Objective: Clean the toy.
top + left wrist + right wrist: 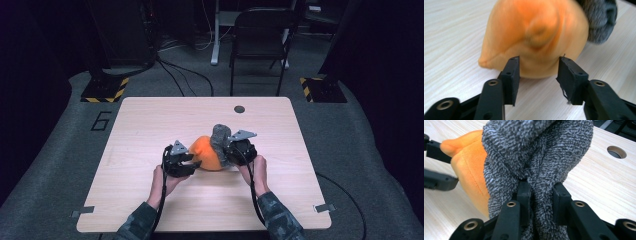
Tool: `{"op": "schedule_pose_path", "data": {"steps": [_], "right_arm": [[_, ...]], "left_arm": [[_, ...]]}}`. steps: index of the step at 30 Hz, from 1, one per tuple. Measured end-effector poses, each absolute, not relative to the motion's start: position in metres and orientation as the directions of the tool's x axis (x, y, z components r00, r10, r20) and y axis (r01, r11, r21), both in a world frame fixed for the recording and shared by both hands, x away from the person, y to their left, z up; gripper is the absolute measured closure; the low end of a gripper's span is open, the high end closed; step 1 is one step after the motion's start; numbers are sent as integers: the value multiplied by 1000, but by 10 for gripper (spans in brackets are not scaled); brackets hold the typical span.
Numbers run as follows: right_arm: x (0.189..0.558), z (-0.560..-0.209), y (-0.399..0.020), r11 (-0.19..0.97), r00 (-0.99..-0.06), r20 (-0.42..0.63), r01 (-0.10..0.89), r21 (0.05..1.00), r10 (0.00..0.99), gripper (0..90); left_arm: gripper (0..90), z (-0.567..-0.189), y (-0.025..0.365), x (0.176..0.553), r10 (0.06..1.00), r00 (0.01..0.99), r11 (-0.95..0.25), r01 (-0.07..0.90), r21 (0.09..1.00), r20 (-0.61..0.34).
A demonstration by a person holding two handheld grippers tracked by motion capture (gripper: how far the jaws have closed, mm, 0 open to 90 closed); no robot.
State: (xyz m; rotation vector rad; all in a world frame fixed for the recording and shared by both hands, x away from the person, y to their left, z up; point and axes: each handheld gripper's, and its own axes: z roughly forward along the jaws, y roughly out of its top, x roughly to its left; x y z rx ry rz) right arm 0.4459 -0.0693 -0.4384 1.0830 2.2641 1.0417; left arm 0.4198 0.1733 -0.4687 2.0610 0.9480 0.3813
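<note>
Now my right tool (pixel 540 195) pinches the grey cloth (pixel 536 152), so my half-open, empty left tool (pixel 537 80) should grab the orange pillow (pixel 534 37) just ahead, gently.

Orange cloth (pixel 534 37): plain bright orange, paler toward its lower edge, just ahead of the left gripper's (pixel 537 82) black jaws. Grey cloth (pixel 536 157): mottled dark and light grey pile, pinched between the right gripper's (pixel 540 200) black jaws. Surface (pixel 150 125): pale wood grain, fine streaks. Sleeves (pixel 280 220): dark camouflage pattern.
</note>
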Motion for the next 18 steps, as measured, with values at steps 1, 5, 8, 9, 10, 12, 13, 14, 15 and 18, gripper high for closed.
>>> {"op": "schedule_pose_path", "data": {"steps": [1, 5, 8, 9, 10, 12, 13, 14, 15, 18], "right_arm": [[448, -439, -71, 414, -609, -51, 474, 777, 792, 719], [449, -439, -71, 407, -605, -42, 481, 776, 795, 719], [449, -439, -70, 410, -607, -43, 480, 776, 793, 719], [449, -439, -70, 406, -607, -40, 479, 779, 794, 719], [449, -439, -69, 401, -605, -39, 476, 783, 795, 719], [449, -439, -69, 405, -605, -45, 474, 782, 795, 719], [449, -439, -69, 404, -603, -46, 473, 783, 796, 719], [449, -439, -69, 404, -603, -46, 473, 783, 796, 719], [449, -439, -69, 399, -600, -43, 475, 784, 799, 719], [449, -439, -71, 389, -599, -35, 473, 790, 800, 719]], "left_arm": [[478, -470, 172, 419, 746, 665, -402, 481, 779, -26], [438, -469, 171, 419, 759, 651, -402, 463, 790, 4], [430, -470, 169, 420, 755, 656, -405, 458, 791, 6], [425, -471, 168, 420, 751, 661, -410, 453, 792, 11], [429, -474, 162, 420, 745, 667, -422, 437, 794, 29], [501, -476, 160, 420, 743, 669, -424, 425, 800, 38], [556, -476, 160, 420, 739, 673, -426, 416, 803, 44], [556, -478, 160, 420, 738, 673, -424, 402, 811, 52], [615, -479, 161, 421, 739, 672, -409, 397, 822, 44], [782, -478, 163, 422, 739, 674, -389, 400, 830, 22]]}}
